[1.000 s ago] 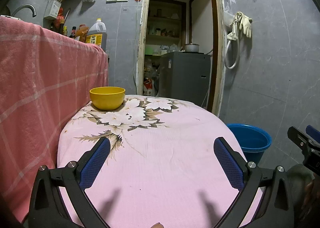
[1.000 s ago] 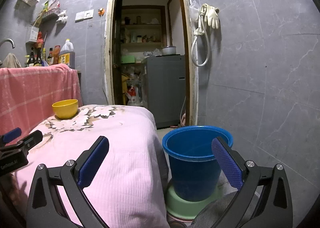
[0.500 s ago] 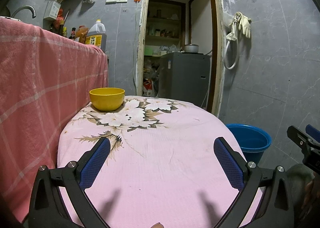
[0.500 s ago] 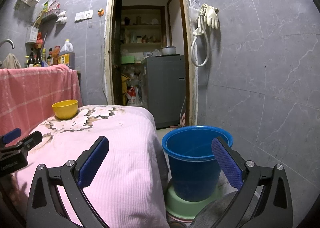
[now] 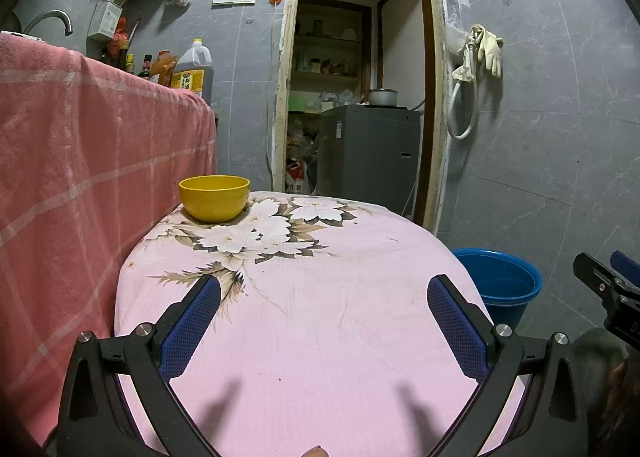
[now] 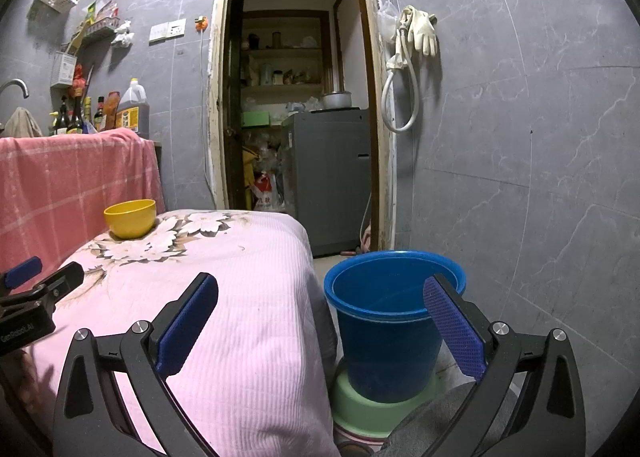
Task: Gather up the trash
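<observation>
My left gripper (image 5: 324,291) hangs open over the near part of a table under a pink floral cloth (image 5: 320,317), nothing between its blue pads. A yellow bowl (image 5: 214,197) stands at the table's far left corner, also in the right wrist view as the yellow bowl (image 6: 130,218). My right gripper (image 6: 320,291) is open and empty, spanning the table's right edge and a blue bucket (image 6: 392,321) on the floor. The blue bucket (image 5: 500,281) shows past the table's right side. No loose trash is visible on the cloth.
A pink checked cloth (image 5: 80,177) covers a higher counter to the left, with bottles (image 5: 192,71) and a tap (image 5: 52,19) behind. The bucket sits on a green basin (image 6: 360,401). A doorway (image 6: 296,117) with a grey appliance (image 6: 328,177) lies ahead; grey tiled wall stands right.
</observation>
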